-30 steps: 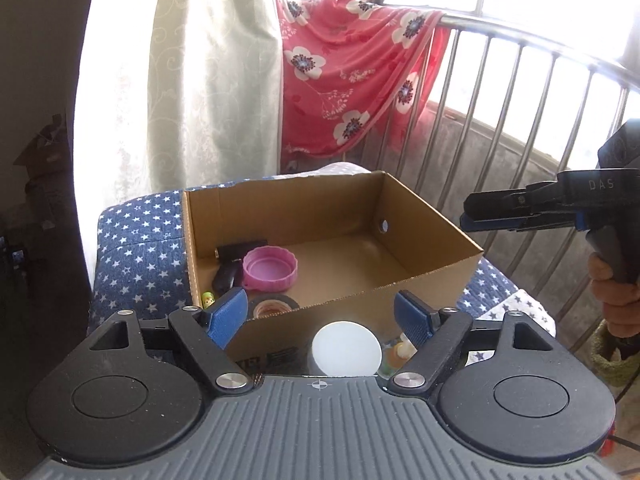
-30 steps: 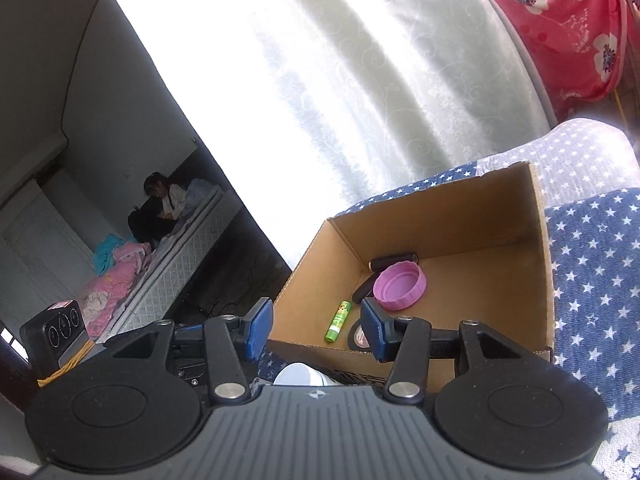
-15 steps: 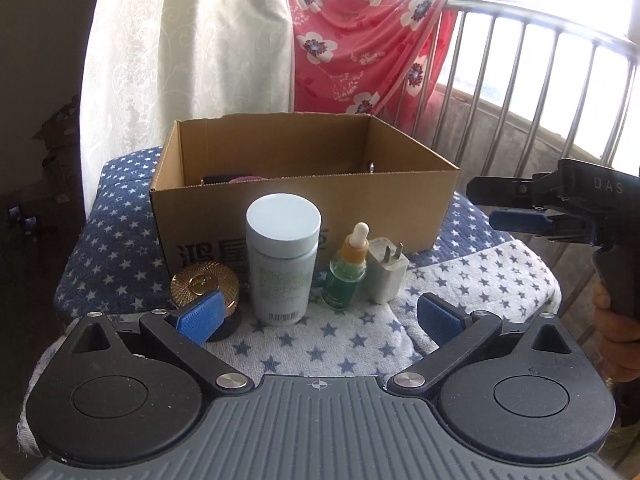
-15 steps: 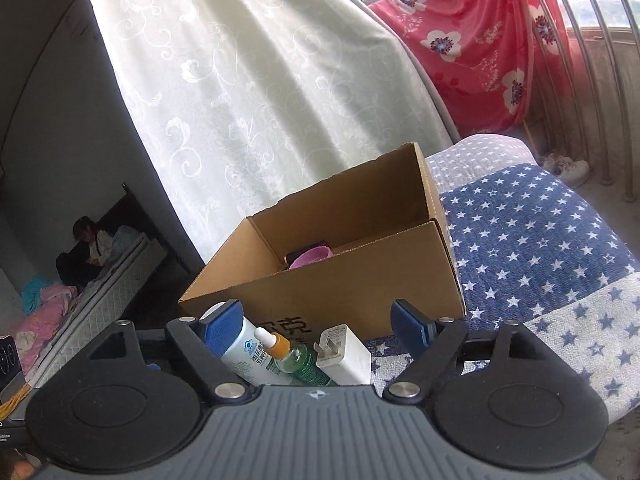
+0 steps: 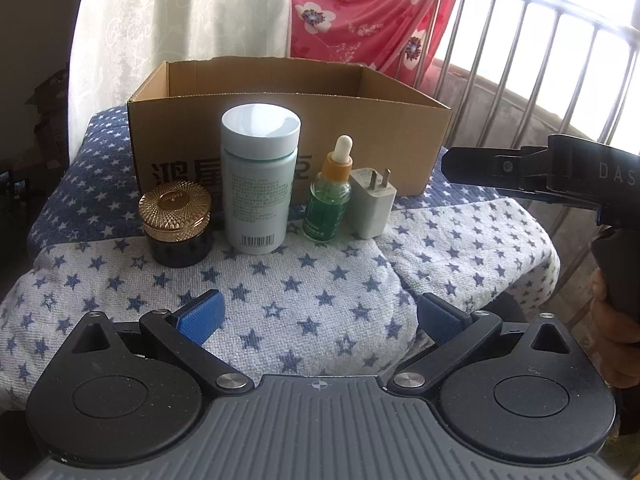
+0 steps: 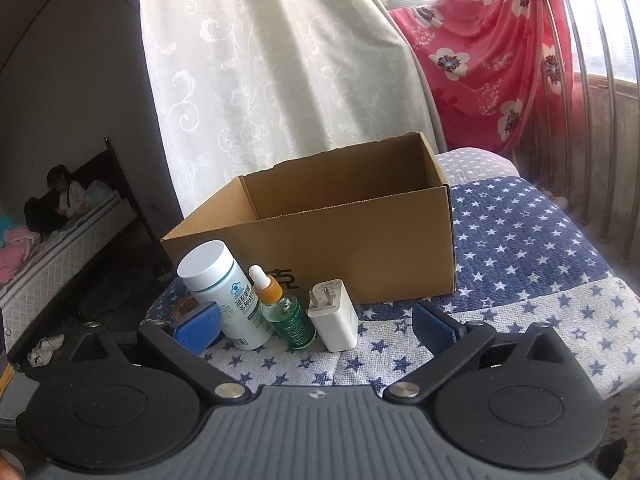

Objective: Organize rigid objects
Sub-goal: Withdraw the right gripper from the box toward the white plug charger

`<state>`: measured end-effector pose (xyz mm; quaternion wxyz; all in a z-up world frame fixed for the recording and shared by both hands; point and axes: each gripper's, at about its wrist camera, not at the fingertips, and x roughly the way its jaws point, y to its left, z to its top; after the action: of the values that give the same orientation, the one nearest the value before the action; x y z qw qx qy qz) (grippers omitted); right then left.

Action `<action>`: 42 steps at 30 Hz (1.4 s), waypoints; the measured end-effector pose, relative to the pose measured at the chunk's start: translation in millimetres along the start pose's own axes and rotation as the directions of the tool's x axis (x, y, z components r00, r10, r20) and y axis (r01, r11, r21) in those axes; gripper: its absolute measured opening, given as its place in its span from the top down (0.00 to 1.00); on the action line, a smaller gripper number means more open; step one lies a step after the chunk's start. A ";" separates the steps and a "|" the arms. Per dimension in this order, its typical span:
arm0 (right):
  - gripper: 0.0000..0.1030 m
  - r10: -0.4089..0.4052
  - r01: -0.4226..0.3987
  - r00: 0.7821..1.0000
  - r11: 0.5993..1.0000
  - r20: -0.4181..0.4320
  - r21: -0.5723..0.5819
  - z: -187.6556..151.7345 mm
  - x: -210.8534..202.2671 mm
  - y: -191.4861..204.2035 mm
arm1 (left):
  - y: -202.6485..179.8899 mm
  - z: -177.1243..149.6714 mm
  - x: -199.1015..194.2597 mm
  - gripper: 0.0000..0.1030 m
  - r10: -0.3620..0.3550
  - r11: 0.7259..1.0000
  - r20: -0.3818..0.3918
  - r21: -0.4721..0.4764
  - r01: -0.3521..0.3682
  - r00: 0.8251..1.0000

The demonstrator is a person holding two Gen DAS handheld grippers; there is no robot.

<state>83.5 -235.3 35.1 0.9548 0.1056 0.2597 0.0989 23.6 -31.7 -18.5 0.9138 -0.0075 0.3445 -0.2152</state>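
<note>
A row of things stands in front of an open cardboard box (image 5: 280,80): a gold-lidded dark jar (image 5: 176,220), a white bottle (image 5: 259,180), a green dropper bottle (image 5: 329,196) and a white charger plug (image 5: 372,206). My left gripper (image 5: 318,316) is open and empty, low over the star cloth, short of the row. My right gripper (image 6: 316,324) is open and empty, just in front of the white bottle (image 6: 224,292), dropper bottle (image 6: 284,312) and plug (image 6: 334,314); the box (image 6: 360,256) stands behind. The right gripper also shows side-on in the left wrist view (image 5: 540,172).
The blue-and-white star cloth (image 5: 320,280) covers the table. A steel railing (image 5: 520,60) with a red flowered cloth (image 5: 360,12) and a white curtain (image 6: 260,60) stand behind the box. The table edge drops off at the right (image 5: 548,248).
Both grippers have pulled back and down from above the box to table level in front of the row. The box's inside is no longer visible.
</note>
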 end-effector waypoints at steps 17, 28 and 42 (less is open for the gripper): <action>0.00 -0.095 0.100 0.995 0.954 0.031 -0.281 26.7 3.9 18.2 | 13.5 1.8 2.3 0.00 -0.098 0.984 0.028 -0.144 0.101 0.995; 0.00 0.030 -0.027 1.000 0.965 0.008 -0.259 43.2 21.4 9.0 | 4.4 16.5 -2.3 0.00 -0.010 0.993 0.108 -0.119 0.023 0.994; 0.00 -0.023 0.030 0.999 0.982 0.042 -0.185 56.0 12.6 24.8 | 6.8 34.0 -13.0 0.00 -0.100 0.994 0.166 -0.026 0.106 0.981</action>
<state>119.7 -216.9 82.6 0.9667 0.0146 0.2318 0.1077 39.0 -24.9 14.5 0.9265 -0.0589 0.2707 -0.2548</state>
